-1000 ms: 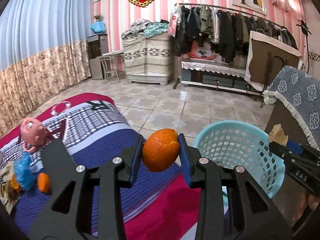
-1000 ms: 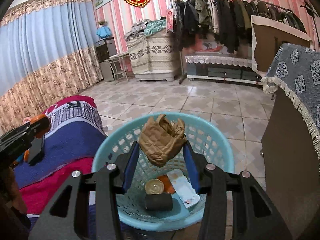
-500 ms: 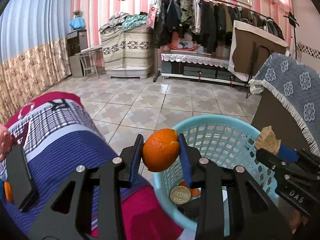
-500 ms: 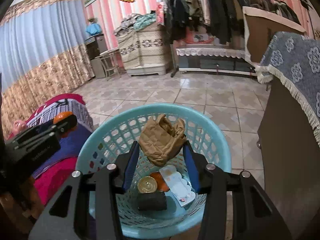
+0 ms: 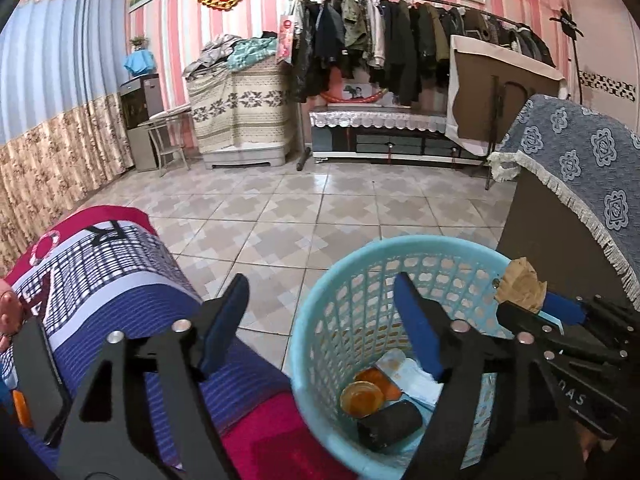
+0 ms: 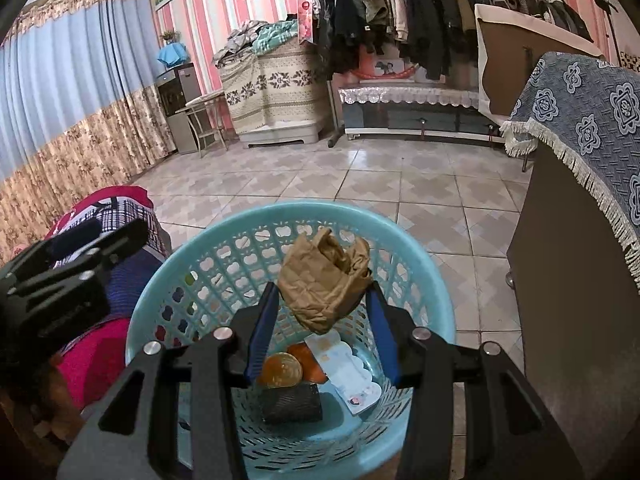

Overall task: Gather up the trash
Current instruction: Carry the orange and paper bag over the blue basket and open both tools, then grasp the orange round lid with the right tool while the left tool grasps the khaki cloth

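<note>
Left gripper (image 5: pixel 320 312) jaws just opened wide, nothing between them; orange peel (image 5: pixel 378 380) lies in basket (image 5: pixel 400 244) below; right gripper (image 6: pixel 322 320) clamps crumpled paper bag (image 6: pixel 324 280) over basket; next, release it.

The basket (image 6: pixel 420 264) is sitting on the tiled floor (image 6: pixel 360 184), low in the middle of the right wrist picture. In the basket are lying an orange peel (image 6: pixel 280 370), a dark lump (image 6: pixel 291 403) in front of it, and a flat wrapper (image 6: pixel 348 372) to its right. The crumpled paper bag (image 6: pixel 326 280) is hanging over the basket. The blanket (image 5: pixel 120 280) is lying left of the basket. A cabinet under a cloth (image 6: pixel 588 120) is standing to the right. The clothes rack (image 5: pixel 400 40) is standing at the back wall, upper middle, with a covered pile (image 5: pixel 240 112) to its left.
</note>
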The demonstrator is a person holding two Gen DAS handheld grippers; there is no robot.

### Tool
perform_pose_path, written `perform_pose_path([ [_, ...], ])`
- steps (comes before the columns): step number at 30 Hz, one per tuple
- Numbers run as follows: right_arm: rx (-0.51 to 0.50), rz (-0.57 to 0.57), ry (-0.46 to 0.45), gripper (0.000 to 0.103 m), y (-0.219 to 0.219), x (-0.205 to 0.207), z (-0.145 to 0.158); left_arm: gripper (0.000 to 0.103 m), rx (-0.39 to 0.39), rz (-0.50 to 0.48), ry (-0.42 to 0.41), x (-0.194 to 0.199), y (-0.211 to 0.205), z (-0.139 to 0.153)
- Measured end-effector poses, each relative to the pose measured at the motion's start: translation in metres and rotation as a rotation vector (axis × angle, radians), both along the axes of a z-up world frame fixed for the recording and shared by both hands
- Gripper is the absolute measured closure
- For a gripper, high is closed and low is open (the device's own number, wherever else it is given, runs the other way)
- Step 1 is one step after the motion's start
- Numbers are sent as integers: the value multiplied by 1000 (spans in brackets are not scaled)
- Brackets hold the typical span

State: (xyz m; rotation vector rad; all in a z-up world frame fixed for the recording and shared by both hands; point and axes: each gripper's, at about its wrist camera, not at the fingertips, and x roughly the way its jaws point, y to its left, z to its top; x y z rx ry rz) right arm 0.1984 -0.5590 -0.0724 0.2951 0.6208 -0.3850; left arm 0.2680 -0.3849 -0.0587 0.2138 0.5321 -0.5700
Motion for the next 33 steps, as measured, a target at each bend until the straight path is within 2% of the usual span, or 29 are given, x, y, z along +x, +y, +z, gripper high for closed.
perform_pose_path([
  [5, 1, 0, 4, 52, 1, 5, -1, 21, -5, 37, 17, 4, 20, 2],
  [9, -7, 5, 11, 38, 5, 11, -3, 17, 12, 76, 13, 6, 35, 2],
  [15, -30, 7, 19, 30, 15, 17, 0, 16, 10, 106, 7, 0, 57, 7],
  [26, -66, 67, -13, 21, 51, 19, 15, 11, -18, 188, -15, -16, 117, 22],
  [29, -84, 98, -16, 21, 68, 23, 17, 11, -26, 231, -18, -19, 142, 26],
  [33, -58, 141, -36, 21, 88, 26, 20, 6, -31, 311, -23, -23, 188, 30],
])
